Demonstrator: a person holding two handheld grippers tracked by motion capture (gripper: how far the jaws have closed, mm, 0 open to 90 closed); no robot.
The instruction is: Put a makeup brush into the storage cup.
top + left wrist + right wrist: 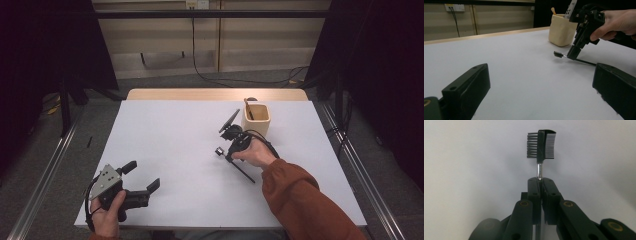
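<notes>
A slim brow brush (541, 145) is clamped by its thin metal neck in the right gripper (541, 181), jaws shut tight on it just behind the comb-and-bristle head. It is judged light and stiff but slippery at that narrow stem, so a grip on the thicker handle would be safer. The brush is seen low over the table (165, 135), toward the far right corner, near the cream cup (256, 119). The left gripper (141, 176) is held wide open, empty, at the near left edge.

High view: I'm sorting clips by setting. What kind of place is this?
Probably a lab recording bay: a white table between dark curtains, metal floor rails, and loose cables along the wall.
</notes>
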